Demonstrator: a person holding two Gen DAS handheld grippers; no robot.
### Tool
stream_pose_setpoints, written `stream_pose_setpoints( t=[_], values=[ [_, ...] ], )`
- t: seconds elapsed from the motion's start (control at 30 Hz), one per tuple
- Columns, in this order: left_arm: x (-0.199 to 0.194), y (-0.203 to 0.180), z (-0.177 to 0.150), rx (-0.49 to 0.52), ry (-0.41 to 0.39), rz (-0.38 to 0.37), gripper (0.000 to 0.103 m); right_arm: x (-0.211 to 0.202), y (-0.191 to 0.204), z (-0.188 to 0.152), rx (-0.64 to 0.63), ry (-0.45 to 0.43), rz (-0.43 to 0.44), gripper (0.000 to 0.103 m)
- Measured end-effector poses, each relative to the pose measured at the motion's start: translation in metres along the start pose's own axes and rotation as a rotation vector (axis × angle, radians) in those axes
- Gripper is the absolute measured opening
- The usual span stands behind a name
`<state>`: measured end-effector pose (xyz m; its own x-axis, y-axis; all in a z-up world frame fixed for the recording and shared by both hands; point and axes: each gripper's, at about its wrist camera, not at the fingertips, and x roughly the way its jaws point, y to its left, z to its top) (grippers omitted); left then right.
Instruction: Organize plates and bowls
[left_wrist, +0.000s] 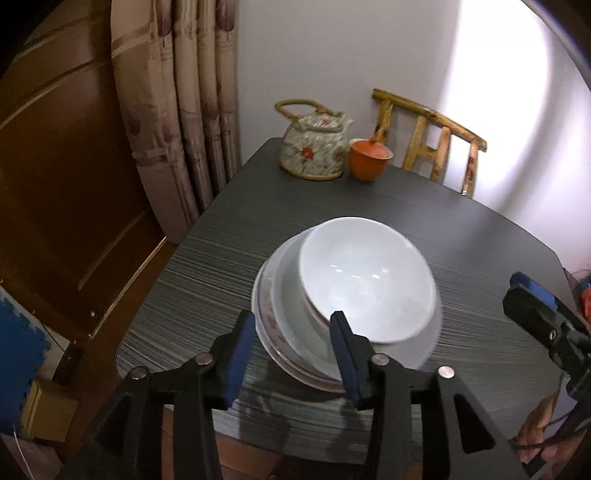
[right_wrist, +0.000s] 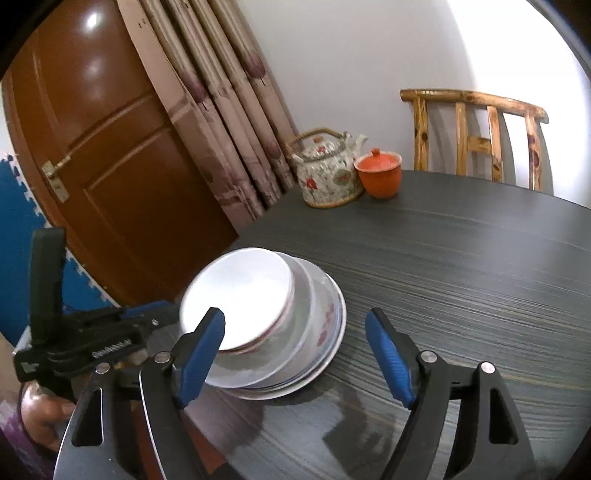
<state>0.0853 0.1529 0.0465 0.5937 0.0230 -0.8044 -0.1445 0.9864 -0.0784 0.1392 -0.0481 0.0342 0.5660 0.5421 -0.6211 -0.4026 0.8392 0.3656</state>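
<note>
Bowl (left_wrist: 365, 280) beyond left hand-held gripper (left_wrist: 291, 354)

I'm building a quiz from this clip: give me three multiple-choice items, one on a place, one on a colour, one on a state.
1. Where does the white ceramic bowl sit?
A. on the stack of white plates
B. on the wooden chair
C. beside the teapot

2. What colour is the small lidded cup next to the floral ceramic teapot?
A. green
B. orange
C. black

3. How is the right gripper?
A. shut on the bowl
B. shut on a plate
C. open, holding nothing

Answers: 1 A, the bowl rests on top of the plates. 2 B, the cup is plainly orange. 3 C, its blue pads stand wide apart, with nothing pressed between them.
</note>
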Motion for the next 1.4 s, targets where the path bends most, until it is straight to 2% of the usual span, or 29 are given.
stream_pose_setpoints(
  t=[0.03, 0.07, 0.1, 0.17, 0.23, 0.3, 0.4, 0.5, 0.67, 0.83, 1.4],
  values=[
    [-0.006, -0.004, -0.003, 0.009, -0.012, 0.004, 0.043, -0.005, 0.003, -0.001, -0.001, -0.011, -0.007, 0.086],
    [-0.014, -0.008, -0.006, 0.023, -0.027, 0.018, 0.045, -0.012, 0.007, -0.002, -0.004, -0.031, -0.015, 0.089],
    [-0.019, -0.012, -0.01, 0.036, -0.034, 0.033, 0.051, -0.018, 0.009, -0.003, -0.009, -0.054, -0.021, 0.089],
    [-0.028, -0.019, -0.016, 0.07, -0.06, 0.06, 0.061, -0.031, 0.016, -0.007, -0.022, -0.099, -0.039, 0.098],
    [-0.037, -0.026, -0.022, 0.095, -0.09, 0.076, 0.061, -0.042, 0.022, -0.011, -0.023, -0.129, -0.049, 0.1],
    [-0.043, -0.027, -0.026, 0.105, -0.105, 0.044, 0.061, -0.049, 0.027, -0.013, -0.02, -0.149, -0.066, 0.101],
    [-0.05, -0.026, -0.029, 0.084, -0.133, -0.002, 0.061, -0.061, 0.035, -0.019, -0.028, -0.178, -0.102, 0.102],
    [-0.057, -0.026, -0.03, 0.064, -0.175, -0.004, 0.061, -0.071, 0.043, -0.028, -0.045, -0.195, -0.159, 0.103],
    [-0.058, -0.027, -0.032, 0.05, -0.176, -0.023, 0.061, -0.087, 0.046, -0.04, -0.03, -0.225, -0.207, 0.103],
    [-0.059, -0.04, -0.032, 0.117, -0.174, 0.045, 0.061, -0.1, 0.051, -0.041, -0.028, -0.248, -0.221, 0.103],
    [-0.073, -0.043, -0.033, 0.132, -0.231, 0.021, 0.061, -0.118, 0.054, -0.043, -0.028, -0.276, -0.247, 0.103]
  ],
)
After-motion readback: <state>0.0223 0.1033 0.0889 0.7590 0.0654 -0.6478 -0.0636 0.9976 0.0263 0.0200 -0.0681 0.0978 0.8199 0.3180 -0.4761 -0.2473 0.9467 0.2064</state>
